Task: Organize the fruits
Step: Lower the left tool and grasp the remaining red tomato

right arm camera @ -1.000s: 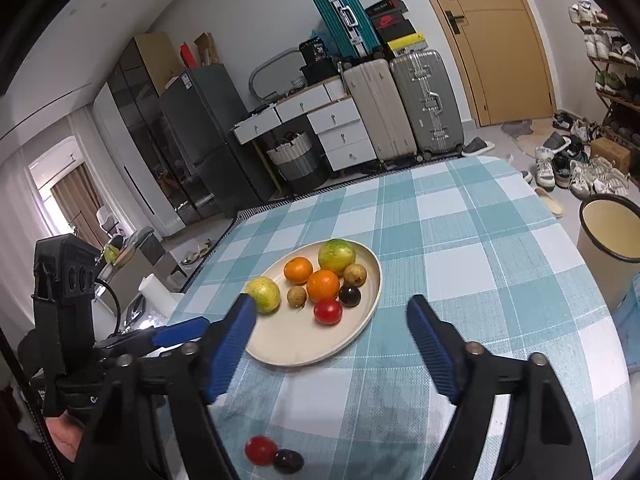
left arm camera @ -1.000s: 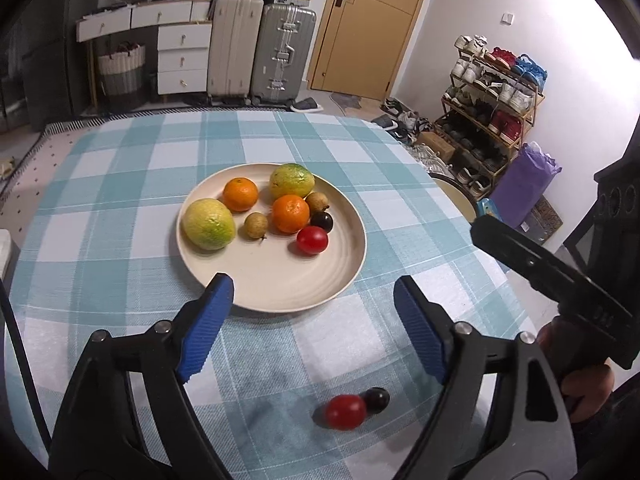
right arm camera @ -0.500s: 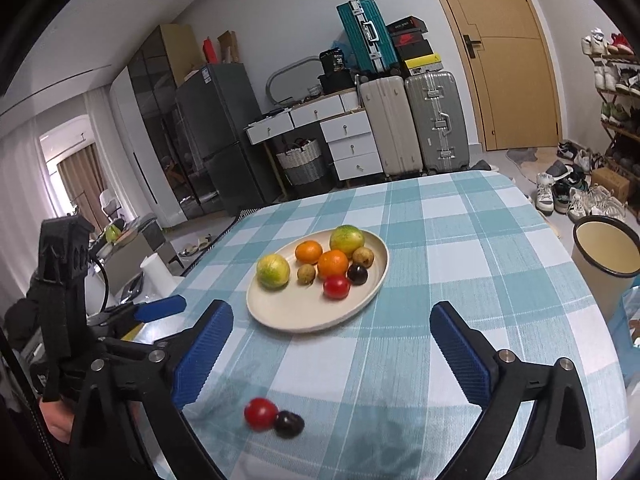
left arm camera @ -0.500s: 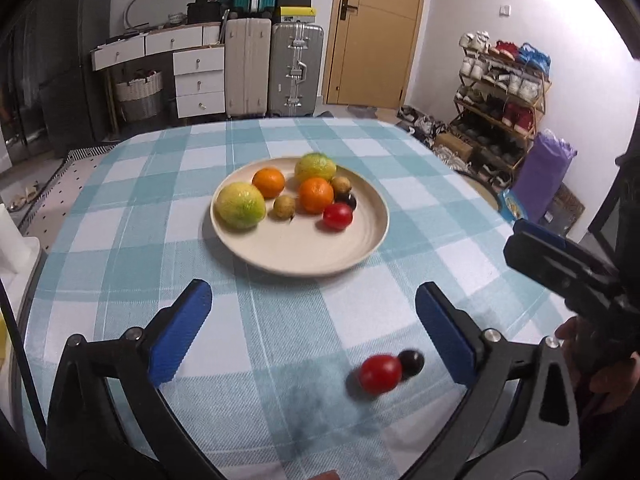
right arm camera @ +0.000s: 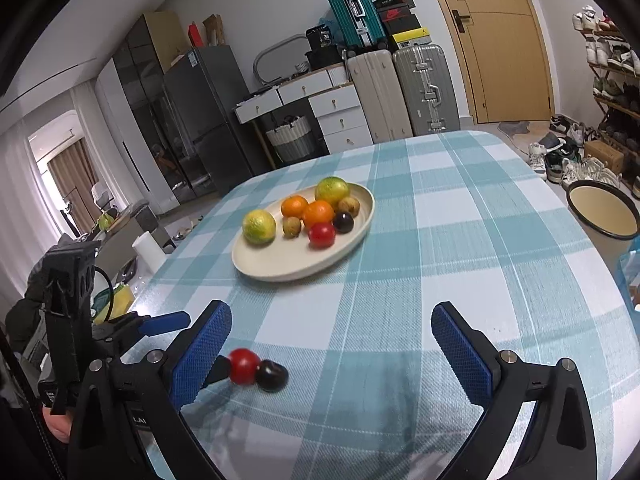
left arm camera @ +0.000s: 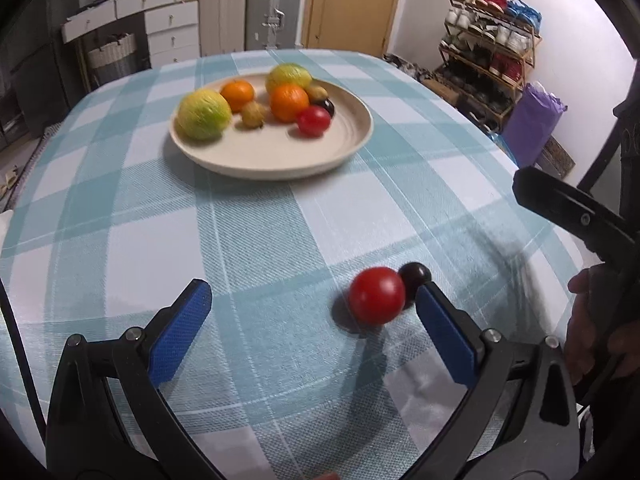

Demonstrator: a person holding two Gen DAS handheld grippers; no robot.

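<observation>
Both grippers have their jaws spread wide, with nothing clamped in either.

The left gripper [left arm camera: 308,300] points down at the checked surface [left arm camera: 248,248]. A loose red tomato [left arm camera: 376,295] lies on the cloth just inside its right-hand blue pad [left arm camera: 444,332], close to the pad's tip, though I cannot tell whether they touch. A small dark fruit [left arm camera: 415,276] sits against the tomato on the far side, right at the tip of that same pad. The left-hand pad is well apart from both.

The right gripper [right arm camera: 330,340] is held off to the side, its jaws open over bare cloth. From its view, the same tomato [right arm camera: 244,365] and dark fruit [right arm camera: 272,375] lie near its left-hand pad [right arm camera: 202,354], with the left gripper's fingertip reaching in behind the tomato.

Farther ahead of both sets of jaws, well apart from the loose pair, stands a cream plate [left arm camera: 280,152]. It carries two yellow-green citrus [left arm camera: 204,114], two oranges [left arm camera: 289,102], another red tomato [left arm camera: 314,121], a dark fruit and two small brownish fruits, all gathered toward the plate's far half. The near half of the plate is bare.

A hand [left arm camera: 588,328] on the right gripper's handle shows at the edge of the left view.
</observation>
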